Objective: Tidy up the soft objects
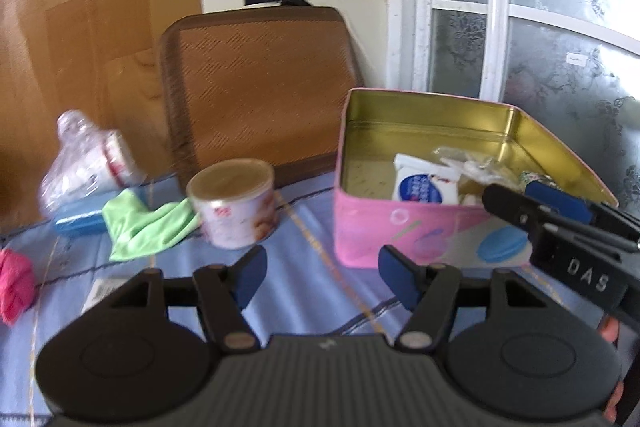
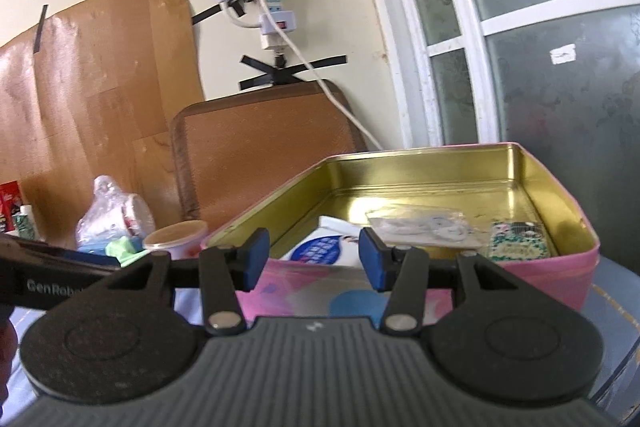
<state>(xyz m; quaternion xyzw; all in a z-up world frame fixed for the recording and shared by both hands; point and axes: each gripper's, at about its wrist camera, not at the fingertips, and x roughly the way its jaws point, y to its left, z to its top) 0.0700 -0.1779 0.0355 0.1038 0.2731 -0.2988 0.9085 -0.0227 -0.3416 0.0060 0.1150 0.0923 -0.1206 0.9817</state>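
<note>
A pink tin box point(image 1: 400, 227) with a gold inside stands on the blue cloth, also in the right wrist view point(image 2: 560, 267). In it lie a white tissue pack point(image 1: 424, 185), a clear plastic bag point(image 2: 420, 225) and a small patterned pack point(image 2: 516, 241). A green cloth point(image 1: 148, 223) and a pink cloth point(image 1: 14, 283) lie at the left. My left gripper point(image 1: 322, 277) is open and empty, in front of the box. My right gripper point(image 2: 314, 259) is open and empty at the box's near wall, seen also in the left wrist view point(image 1: 536, 203).
A round tin can point(image 1: 234, 203) stands between the green cloth and the box. A plastic bag with a cup point(image 1: 88, 163) and a blue object point(image 1: 78, 221) lie at the far left. A brown mat point(image 1: 260, 87) leans on the wall behind.
</note>
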